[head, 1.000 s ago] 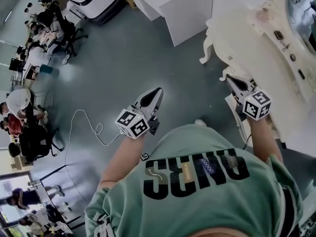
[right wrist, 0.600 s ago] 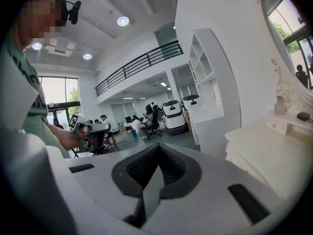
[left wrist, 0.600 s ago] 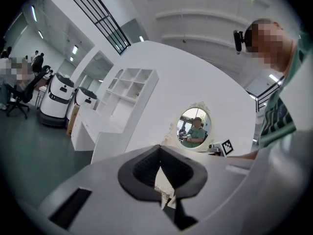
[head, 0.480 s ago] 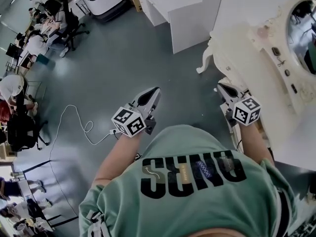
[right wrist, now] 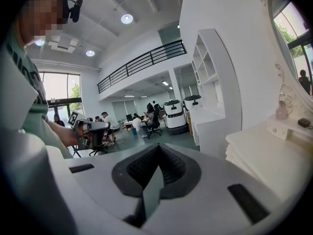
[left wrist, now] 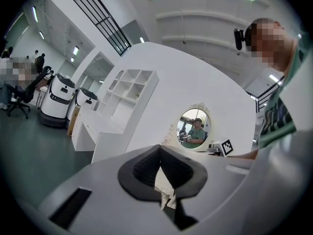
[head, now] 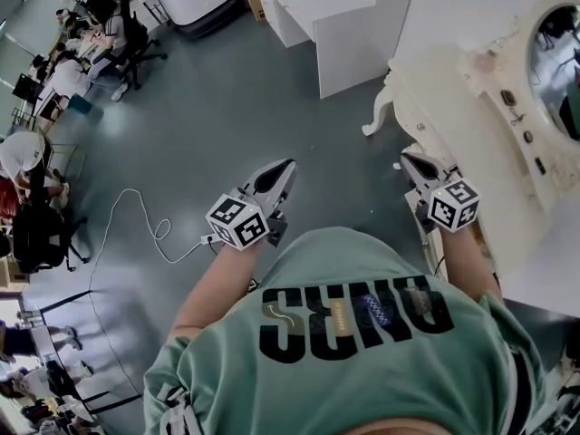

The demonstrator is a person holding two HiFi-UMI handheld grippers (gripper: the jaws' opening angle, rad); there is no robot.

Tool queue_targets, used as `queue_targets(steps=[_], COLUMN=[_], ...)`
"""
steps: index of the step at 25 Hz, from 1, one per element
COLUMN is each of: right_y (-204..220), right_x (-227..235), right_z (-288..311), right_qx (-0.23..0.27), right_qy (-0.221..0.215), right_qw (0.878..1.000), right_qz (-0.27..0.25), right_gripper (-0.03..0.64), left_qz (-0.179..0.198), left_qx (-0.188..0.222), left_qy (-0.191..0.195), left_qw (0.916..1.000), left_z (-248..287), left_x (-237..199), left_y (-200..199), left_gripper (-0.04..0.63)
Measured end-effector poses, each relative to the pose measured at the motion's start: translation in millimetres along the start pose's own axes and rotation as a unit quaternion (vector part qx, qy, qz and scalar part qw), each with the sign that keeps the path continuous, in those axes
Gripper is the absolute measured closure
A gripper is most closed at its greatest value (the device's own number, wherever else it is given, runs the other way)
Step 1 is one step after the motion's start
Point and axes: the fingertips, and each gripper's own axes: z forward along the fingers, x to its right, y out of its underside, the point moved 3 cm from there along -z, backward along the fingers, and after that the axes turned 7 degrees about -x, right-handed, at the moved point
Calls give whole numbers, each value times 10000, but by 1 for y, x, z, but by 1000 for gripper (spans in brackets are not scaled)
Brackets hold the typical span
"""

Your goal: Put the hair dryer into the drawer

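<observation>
I see no hair dryer in any view, and I cannot make out a drawer. A white ornate dressing table [head: 444, 98] with an oval mirror [head: 555, 62] stands at the right. My right gripper [head: 405, 158] is shut and empty, held close to the table's front edge. My left gripper [head: 288, 165] is shut and empty too, over the grey floor left of the table. In the left gripper view the shut gripper [left wrist: 160, 151] faces the mirror [left wrist: 194, 129]. In the right gripper view the shut gripper [right wrist: 157, 148] lies beside the table top [right wrist: 274, 153].
White shelving units [head: 335, 16] stand behind the table. A white cable [head: 149, 229] lies on the floor at the left. People sit at desks [head: 54, 80] far left. Small items [head: 514, 98] rest on the table top, with a pink bottle [right wrist: 281, 111] on its shelf.
Both grippers shifted slightly against the floor and table in the first half second, then held still. Both stayed shut and empty.
</observation>
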Motion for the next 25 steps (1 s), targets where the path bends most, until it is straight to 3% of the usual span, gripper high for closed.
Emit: queue_targets(steps=[25], right_y=[1], right_x=[-7], right_z=[6], right_qx=[-80], right_qy=[-36], right_qw=[9999], right_qz=[-123], right_gripper=[626], left_qz=[-52], left_qx=[4], left_qy=[-67], left_qw=[10000], left_z=[-6], left_x=[-8], left_y=[-4], left_gripper=[586])
